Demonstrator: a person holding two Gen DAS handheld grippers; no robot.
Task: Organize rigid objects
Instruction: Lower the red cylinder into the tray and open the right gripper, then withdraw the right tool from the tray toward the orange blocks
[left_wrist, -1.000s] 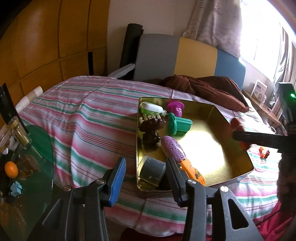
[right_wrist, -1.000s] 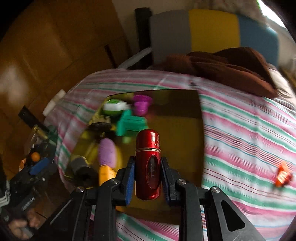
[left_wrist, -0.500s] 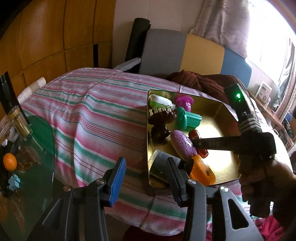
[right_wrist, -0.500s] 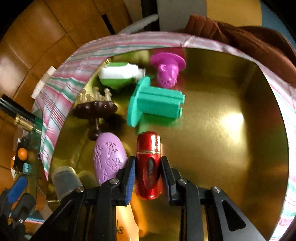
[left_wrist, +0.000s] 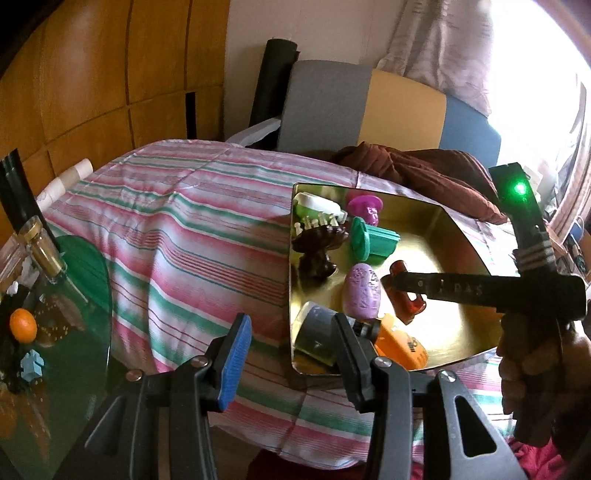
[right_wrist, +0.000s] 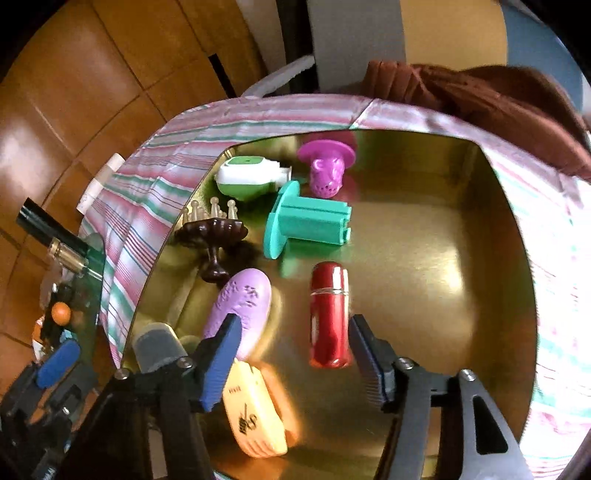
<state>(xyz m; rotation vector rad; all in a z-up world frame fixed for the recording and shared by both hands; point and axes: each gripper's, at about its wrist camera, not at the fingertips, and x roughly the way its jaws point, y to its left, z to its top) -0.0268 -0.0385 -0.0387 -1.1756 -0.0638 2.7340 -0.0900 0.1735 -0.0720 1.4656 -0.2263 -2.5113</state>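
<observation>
Now my right claw (right_wrist: 291, 354) is opening, its blue pads standing clear on both sides of the red tube (right_wrist: 328, 314), which lies between them on the floor of the gold tin (right_wrist: 424, 258); I judge it just let go, so this piece counts as placed. My left claw (left_wrist: 286, 354) hangs half spread over the near edge of the striped bed (left_wrist: 177, 236), gripping nothing. Working outward from my fingers, the tin already holds a good share of the job: the orange piece (right_wrist: 255, 413) nearest me, the grey cap (right_wrist: 155, 347) in the near left corner, the lilac oval (right_wrist: 240, 306) just left of the tube, then the brown comb (right_wrist: 212, 236) on its stem and the teal holder (right_wrist: 306, 225) lying on its side, and at the far wall the green-and-white case (right_wrist: 247, 177) and the magenta strainer (right_wrist: 327, 166). They all crowd the left half, while the right half of the floor is bare, so there is room for more. What is left I can only partly judge: from here I see no loose hard item on the bedspread around the tin, though much of the bed falls outside both views. Beyond it lie only the brown blanket (left_wrist: 424, 173) and the headboard (left_wrist: 369, 107). Off to the left, the glass table (left_wrist: 55, 332) carries small things, an orange ball (left_wrist: 23, 325) among them, and I cannot tell whether those belong to the task.
</observation>
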